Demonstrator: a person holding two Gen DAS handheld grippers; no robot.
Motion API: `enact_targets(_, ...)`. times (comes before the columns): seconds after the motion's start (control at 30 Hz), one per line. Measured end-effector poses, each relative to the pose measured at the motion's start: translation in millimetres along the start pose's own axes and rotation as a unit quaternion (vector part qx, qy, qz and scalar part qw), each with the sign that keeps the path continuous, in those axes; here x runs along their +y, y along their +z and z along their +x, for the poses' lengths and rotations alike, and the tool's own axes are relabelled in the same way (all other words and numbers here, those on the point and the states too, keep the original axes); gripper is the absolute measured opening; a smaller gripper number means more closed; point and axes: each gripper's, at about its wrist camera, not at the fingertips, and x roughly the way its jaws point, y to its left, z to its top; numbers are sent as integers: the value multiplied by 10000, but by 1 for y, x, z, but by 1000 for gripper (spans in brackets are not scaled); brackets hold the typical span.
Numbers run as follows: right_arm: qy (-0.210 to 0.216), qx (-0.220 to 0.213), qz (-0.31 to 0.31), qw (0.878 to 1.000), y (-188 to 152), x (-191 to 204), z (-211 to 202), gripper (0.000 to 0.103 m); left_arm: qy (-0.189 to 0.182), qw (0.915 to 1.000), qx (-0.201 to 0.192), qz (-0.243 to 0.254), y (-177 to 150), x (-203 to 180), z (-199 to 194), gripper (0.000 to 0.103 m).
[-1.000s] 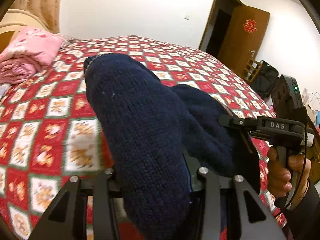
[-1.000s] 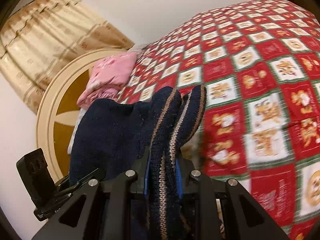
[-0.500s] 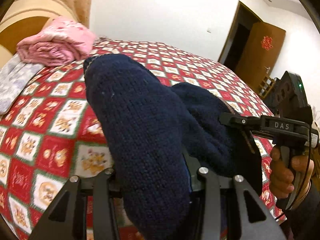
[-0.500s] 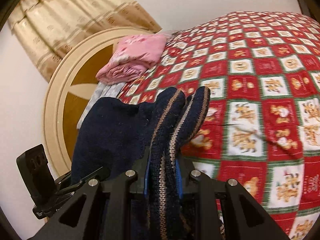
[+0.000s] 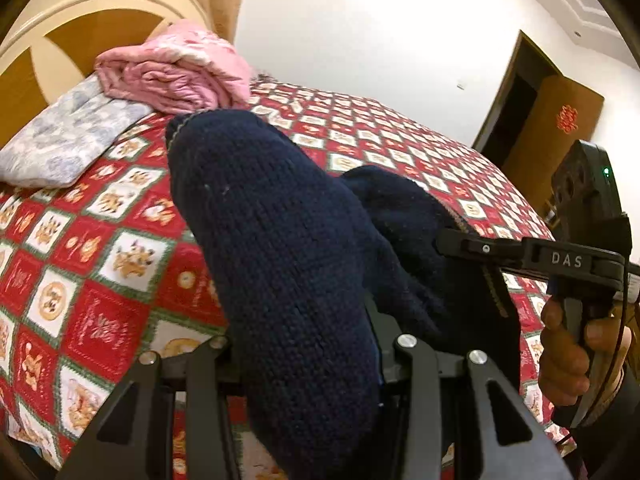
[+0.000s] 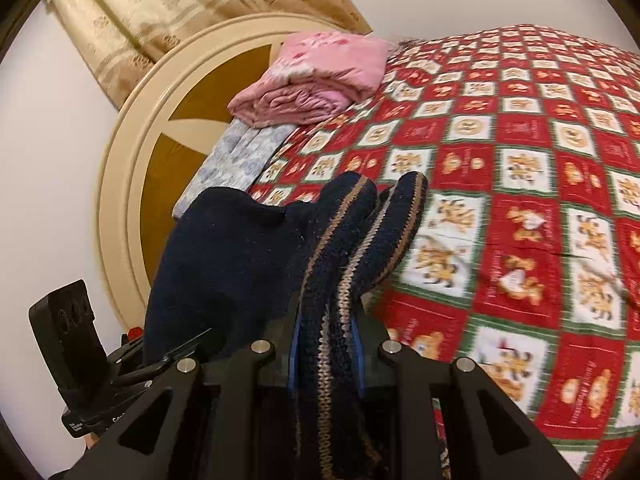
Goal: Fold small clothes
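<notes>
Left wrist view: both grippers, left gripper (image 5: 308, 360) and right gripper (image 6: 326, 344), are clamping the navy knit garment (image 5: 276, 248); keeping it taut between them should be helping it land flat on the quilt (image 5: 100, 248) ahead.

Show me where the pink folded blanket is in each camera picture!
Left wrist view: the pink folded blanket sits upper left, at the head of the bed, partly on a pale blue pillow.
Right wrist view: the blanket sits top centre, above the same pillow.
Shared landmark: the round cream headboard just behind it.

Black right gripper (image 5: 460, 246) marked "DAS" (green light); silver screws; sleeve (image 5: 624, 412) probably dark.
</notes>
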Motion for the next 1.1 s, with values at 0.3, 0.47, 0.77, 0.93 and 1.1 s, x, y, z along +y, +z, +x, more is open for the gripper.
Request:
enact_targets(0.3, 86, 238, -192, 9995, 2, 33, 42, 21, 122, 9997, 2, -218, -4, 38, -3, 43)
enact_targets(0.47, 127, 316, -228, 9992, 5, 43, 61, 21, 201, 9994, 2, -296, -3, 54, -1, 43)
enact_targets(0.77, -33, 465, -170, 9988, 12, 37, 96, 21, 217, 9986, 195, -444, -1, 78, 26, 43)
enact_targets(0.93, -103, 536, -71, 9985, 13, 24, 111, 21, 206, 9983, 285, -457, -3, 84, 34, 43)
enact_targets(1.1, -251, 599, -21, 9979, 13, 10, 122, 21, 259, 9982, 374, -382, -6, 90, 41, 44)
